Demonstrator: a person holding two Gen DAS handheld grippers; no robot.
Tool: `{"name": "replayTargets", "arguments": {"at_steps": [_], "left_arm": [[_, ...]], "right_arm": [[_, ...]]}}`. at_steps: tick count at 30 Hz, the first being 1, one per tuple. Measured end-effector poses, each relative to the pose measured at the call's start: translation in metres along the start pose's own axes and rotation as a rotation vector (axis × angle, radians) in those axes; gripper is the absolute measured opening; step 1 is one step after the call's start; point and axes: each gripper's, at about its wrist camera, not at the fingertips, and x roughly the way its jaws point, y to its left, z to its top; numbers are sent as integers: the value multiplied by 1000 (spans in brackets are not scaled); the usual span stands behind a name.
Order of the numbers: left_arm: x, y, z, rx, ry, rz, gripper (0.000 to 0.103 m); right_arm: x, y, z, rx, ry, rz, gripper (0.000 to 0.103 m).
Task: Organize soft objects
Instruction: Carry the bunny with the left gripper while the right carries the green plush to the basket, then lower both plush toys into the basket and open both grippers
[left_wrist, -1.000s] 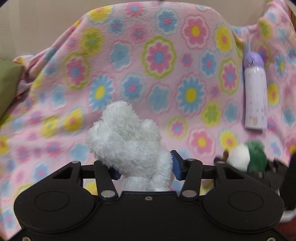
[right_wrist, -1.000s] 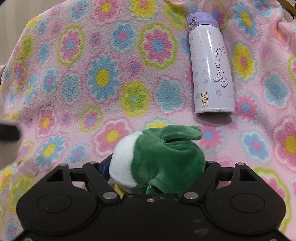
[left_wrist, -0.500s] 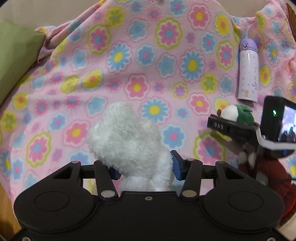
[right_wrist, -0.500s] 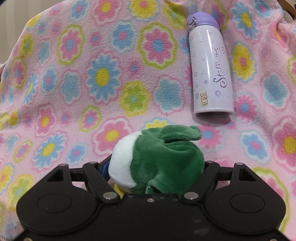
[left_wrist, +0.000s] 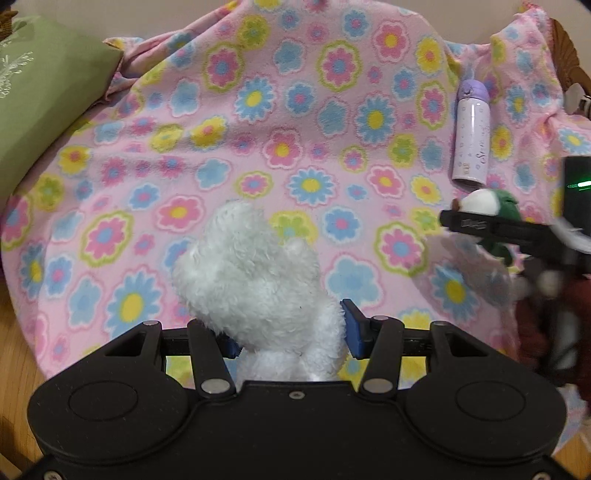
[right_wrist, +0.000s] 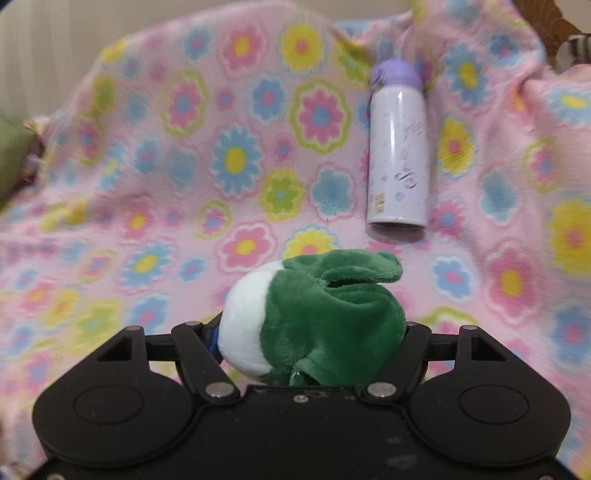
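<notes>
My left gripper (left_wrist: 291, 332) is shut on a fluffy white plush toy (left_wrist: 251, 273) and holds it above the pink flowered blanket (left_wrist: 295, 122). My right gripper (right_wrist: 314, 336) is shut on a green and white plush toy (right_wrist: 317, 317), also above the blanket (right_wrist: 184, 147). In the left wrist view the right gripper (left_wrist: 491, 225) shows at the right edge with the green plush (left_wrist: 487, 201) in it.
A lilac bottle with a purple cap (right_wrist: 399, 155) lies on the blanket, ahead of the right gripper; it also shows in the left wrist view (left_wrist: 471, 133). A green cushion (left_wrist: 40, 99) sits at the left. Wooden floor (left_wrist: 14, 332) shows at the lower left.
Both grippers have pulled back from the blanket with their plush toys held. The left one moved back much more, so more blanket, the cushion and floor now show.
</notes>
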Motion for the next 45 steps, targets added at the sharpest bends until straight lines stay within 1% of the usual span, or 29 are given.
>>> {"name": "replayTargets", "arguments": {"at_steps": [5,9,12,17,20,23,26,29,30,33,34,36,38,40,43,44,45], "left_arm": [[-23,-5,-14,21,-19,-11,50],[-38,-10,-29,34,-14,-28,50],[-48,-14,-43,42,-13,-34,50],[-61,-21,-65,59,-6,-36,50],[-68,-23,-76,79,-8,-20,50],[-76,-24,-84,86,-19,-4,50],[-82,-22,-91,76,-33,11,50],[-85,-21,-96,62,-36,17,51],[-85,-21,-98,60,-35,20,55],[-84,-22,-101,64,-37,27,58],[-83,-23,-101,65,-35,31,69],[-85,-23,-103,64,-48,34,80],[-87,-25,-105,69,-54,38,80],[-87,-25,-106,69,-49,37,80],[-87,-26,-109,62,-42,32,80],[-88,-26,-110,59,-39,32,81],[-88,-26,-110,57,-35,30,83]], "right_arm": [[-88,-13,-5,44,-47,84,72],[-147,-17,-21,104,-50,155,72],[-180,-11,-43,112,-57,178,72],[-219,4,-86,96,-42,199,72],[-231,14,-109,84,-14,203,72],[-240,19,-125,89,1,211,72],[-247,22,-132,85,8,205,72],[-251,27,-137,68,17,181,73],[-251,28,-138,64,23,182,73],[-250,30,-141,65,42,189,76],[-250,30,-142,67,48,186,76],[-249,27,-141,75,55,192,77],[-251,26,-142,83,52,194,78],[-252,24,-141,89,50,197,80],[-257,22,-142,98,37,186,80],[-259,21,-142,101,32,183,80],[-260,21,-142,103,28,180,80]]}}
